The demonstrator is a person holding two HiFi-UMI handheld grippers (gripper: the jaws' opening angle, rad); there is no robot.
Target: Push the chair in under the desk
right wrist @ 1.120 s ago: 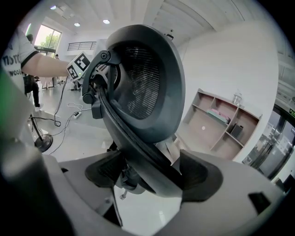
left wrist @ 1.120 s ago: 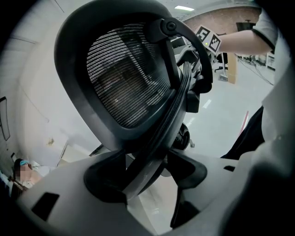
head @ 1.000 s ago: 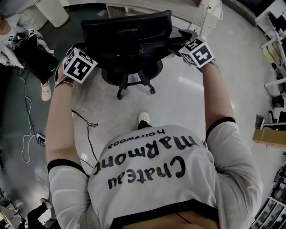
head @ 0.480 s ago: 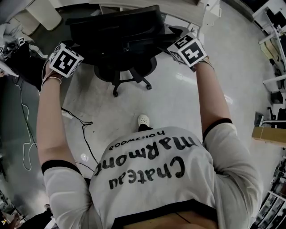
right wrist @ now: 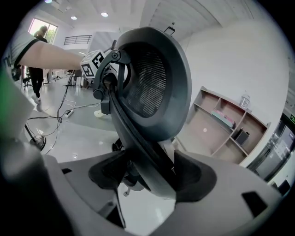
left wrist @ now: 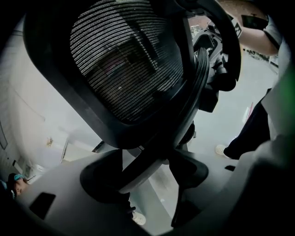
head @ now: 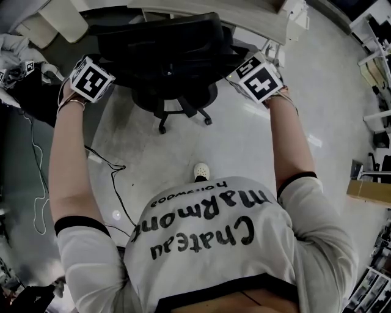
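The black mesh-backed office chair stands at the top of the head view, its seat partly under the pale desk. My left gripper is at the left side of the chair's back. Its jaws have just been opening; the back's frame edge runs between them with a gap on one side. My right gripper is at the right side of the chair's back. Its jaws have just been closing, and the frame edge fills the space between them.
Cables trail over the pale floor left of my shoe. A dark bag lies at the far left and a white bin at the top left. An open shelf unit stands beyond the chair. A person walks far off.
The chair has rolled away from me, farther under the desk, and both grippers have gone with it. My shoe sits lower in the head view.
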